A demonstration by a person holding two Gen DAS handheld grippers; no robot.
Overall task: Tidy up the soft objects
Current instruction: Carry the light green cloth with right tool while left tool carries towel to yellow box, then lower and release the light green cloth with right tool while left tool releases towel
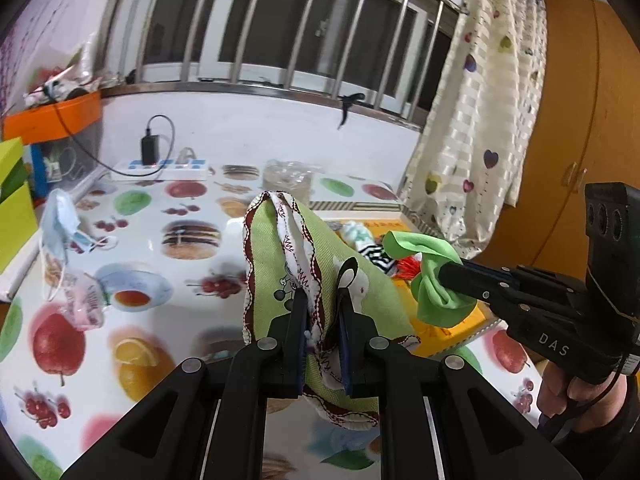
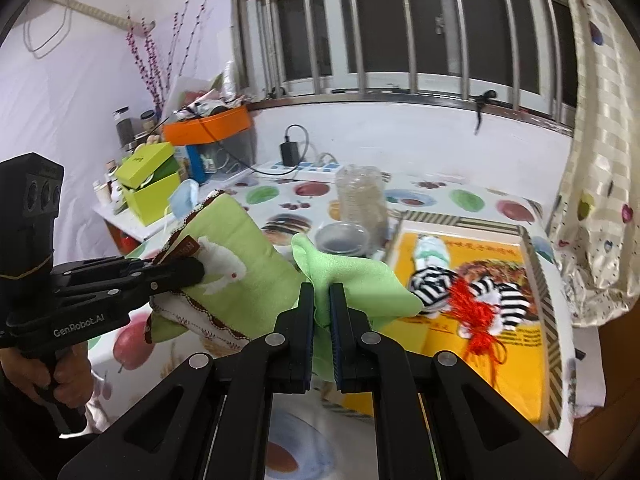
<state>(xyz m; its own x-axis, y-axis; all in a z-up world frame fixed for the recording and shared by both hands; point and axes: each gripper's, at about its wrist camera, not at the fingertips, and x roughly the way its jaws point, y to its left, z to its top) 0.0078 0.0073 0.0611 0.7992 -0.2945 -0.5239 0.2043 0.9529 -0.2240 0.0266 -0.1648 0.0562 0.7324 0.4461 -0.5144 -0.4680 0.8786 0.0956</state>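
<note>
My left gripper (image 1: 323,300) is shut on a green padded oven mitt (image 1: 276,256) with brown-and-white trim and holds it above the table; the mitt also shows in the right wrist view (image 2: 236,240). My right gripper (image 2: 322,300) is shut on a bright green cloth (image 2: 360,276) and holds it beside the mitt; the cloth also shows in the left wrist view (image 1: 434,276). A yellow tray (image 2: 516,364) holds black-and-white striped socks (image 2: 432,280), a red tassel (image 2: 476,312) and a pale green item (image 2: 430,246).
The table has a fruit-print cover (image 1: 136,312). Blue and pink face masks (image 1: 60,228) lie at its left. A clear plastic jar (image 2: 360,196) and its lid (image 2: 342,238) stand behind the tray. A power strip (image 1: 160,168), green boxes (image 2: 150,184) and a curtain (image 2: 596,200) edge the table.
</note>
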